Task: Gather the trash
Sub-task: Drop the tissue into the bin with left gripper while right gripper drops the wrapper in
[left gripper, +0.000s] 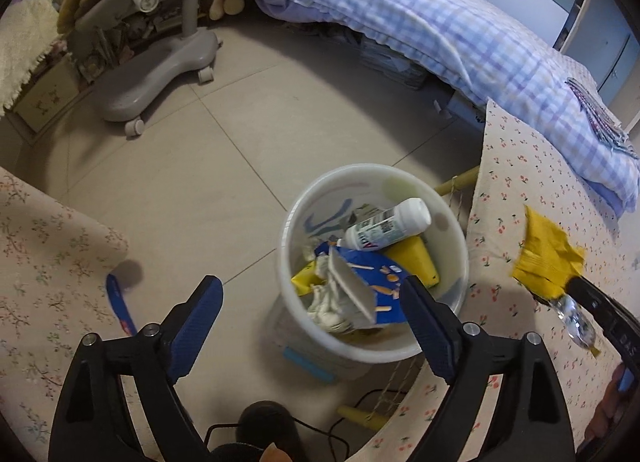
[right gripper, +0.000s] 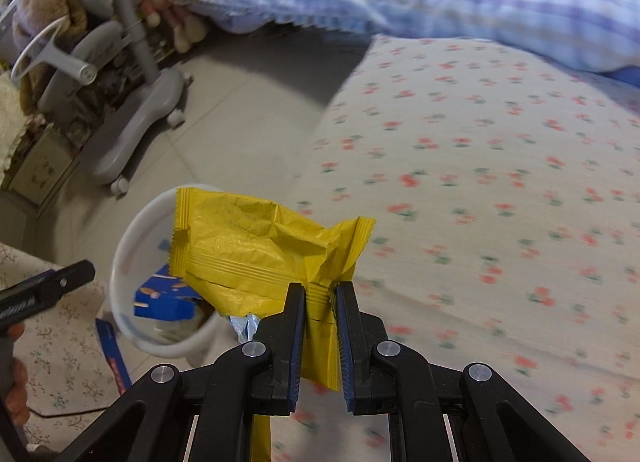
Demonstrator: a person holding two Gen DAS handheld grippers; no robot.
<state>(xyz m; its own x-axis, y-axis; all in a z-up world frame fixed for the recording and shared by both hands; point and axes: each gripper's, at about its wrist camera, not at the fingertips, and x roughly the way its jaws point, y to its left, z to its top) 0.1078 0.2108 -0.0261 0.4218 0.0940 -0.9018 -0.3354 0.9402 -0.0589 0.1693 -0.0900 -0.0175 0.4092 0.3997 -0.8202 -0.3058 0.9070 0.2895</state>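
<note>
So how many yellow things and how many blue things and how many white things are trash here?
Yellow: 2, the yellow wrapper in the right gripper, and a yellow packet in the bin.
Blue: 2, the blue snack bag in the bin and a blue strip on the floor.
White: 2, the white bottle and crumpled tissue.
Total: 6.

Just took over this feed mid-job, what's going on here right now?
The right gripper is shut on a crumpled yellow wrapper, held above the floral cloth beside the white trash bin. The left gripper is open and empty, hovering by the bin. The bin already holds a white bottle, a blue packet and crumpled tissue. A blue strip lies on the floor.
</note>
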